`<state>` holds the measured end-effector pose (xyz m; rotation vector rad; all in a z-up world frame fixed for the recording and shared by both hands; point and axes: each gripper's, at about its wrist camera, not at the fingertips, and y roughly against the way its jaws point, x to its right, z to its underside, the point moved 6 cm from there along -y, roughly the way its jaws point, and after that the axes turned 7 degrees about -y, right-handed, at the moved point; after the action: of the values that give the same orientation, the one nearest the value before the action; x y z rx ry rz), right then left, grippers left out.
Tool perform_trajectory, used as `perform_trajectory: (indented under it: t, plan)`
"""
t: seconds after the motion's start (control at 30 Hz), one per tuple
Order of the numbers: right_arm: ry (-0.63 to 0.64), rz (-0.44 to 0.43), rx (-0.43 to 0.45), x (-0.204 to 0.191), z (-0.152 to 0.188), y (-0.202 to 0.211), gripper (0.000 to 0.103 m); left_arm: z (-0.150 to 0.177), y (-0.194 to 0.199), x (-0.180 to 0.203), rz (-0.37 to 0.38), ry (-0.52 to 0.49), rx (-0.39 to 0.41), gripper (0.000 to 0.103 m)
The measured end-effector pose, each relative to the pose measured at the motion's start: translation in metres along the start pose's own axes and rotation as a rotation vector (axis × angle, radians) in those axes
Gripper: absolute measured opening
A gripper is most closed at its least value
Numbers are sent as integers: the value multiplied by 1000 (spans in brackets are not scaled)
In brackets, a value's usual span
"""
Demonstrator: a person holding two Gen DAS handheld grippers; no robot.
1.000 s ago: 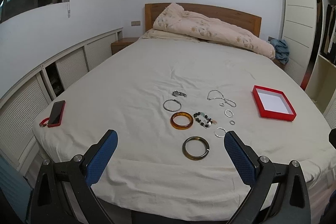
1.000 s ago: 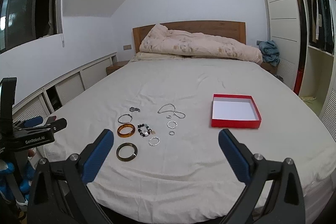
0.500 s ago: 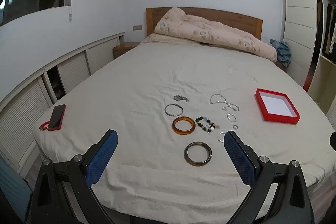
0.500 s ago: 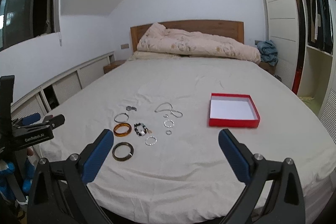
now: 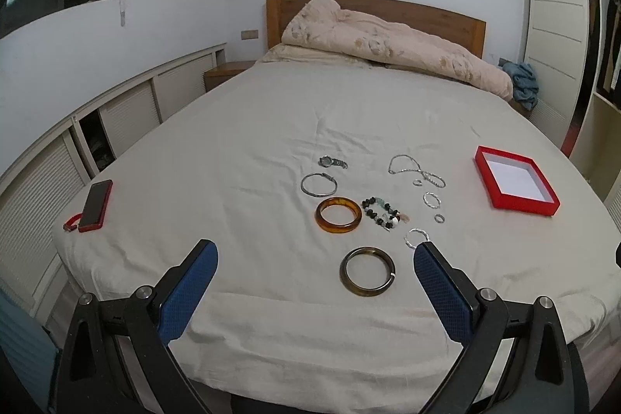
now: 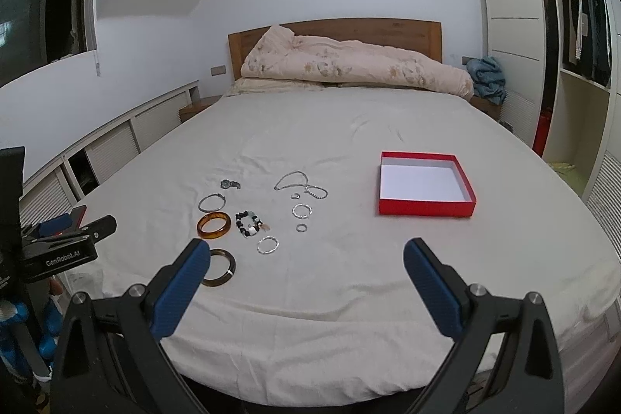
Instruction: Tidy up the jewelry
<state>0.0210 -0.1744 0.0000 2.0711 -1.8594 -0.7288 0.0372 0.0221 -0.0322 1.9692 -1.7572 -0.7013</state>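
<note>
Bedroom light falls flat on a made bed (image 5: 271,142) whose pale sheet is my work surface, with a rumpled duvet (image 5: 388,45) piled at the far headboard. Over the last second my left camera's view has shifted: the jewelry sat a little higher and smaller in frame, and it now sits lower and larger, so I read that as the left gripper (image 5: 314,260) easing in toward the spread. My right view has changed only slightly.

Both claws are released, jaws wide apart and holding nothing; the right gripper (image 6: 306,257) hovers over the near edge of the bed.

All the jewelry lies loose on the sheet, none of it in the red box (image 6: 425,183), which sits open and well apart to the right. Nearest me is a dark bangle (image 5: 367,271), with an amber bangle (image 5: 338,214) just beyond it and a beaded bracelet (image 5: 382,212) beside that. Farther off lie a thin silver bangle (image 5: 318,184), a watch (image 5: 332,162), a chain necklace (image 5: 411,168) and several small silver rings (image 5: 431,200). A red phone (image 5: 96,205) rests at the far left edge, out of the way.

I judge the task as barely begun. The dark bangle looks like the easiest first pick for the left claw.
</note>
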Motion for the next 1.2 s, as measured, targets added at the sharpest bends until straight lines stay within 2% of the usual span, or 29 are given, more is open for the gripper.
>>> perform_trajectory:
  t: [0.23,0.47,0.87,1.2]
  plan:
    - [-7,-21,-17,1,3,-9,101,1,2,-4,-51,11,25,99]
    - [-14,-44,-29,4,7,-17,101,-1,6,5,-60,-23,15,98]
    - [-14,-57,-54,3,11,-29,101,-4,2,17,-38,-56,16,96]
    - [-9,-64,-89,1,12,-44,101,1,-29,13,-7,-47,-50,96]
